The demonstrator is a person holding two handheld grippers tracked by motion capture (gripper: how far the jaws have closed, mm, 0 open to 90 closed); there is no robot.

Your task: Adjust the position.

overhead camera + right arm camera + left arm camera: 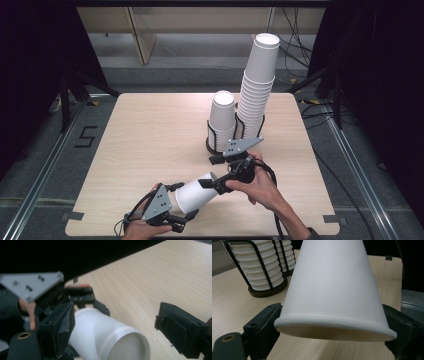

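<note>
High view: a white paper cup [192,196] is clamped near its rim by the left gripper [176,207], lying sideways above the near table [145,140] edge. The right gripper [212,180] is spread wide around the cup's closed base, one jaw beside it.

A pale wooden table [150,140] stands on a grey floor [45,150]. Dark curtains [30,60] hang at both sides. Black cables [295,45] trail behind.
</note>
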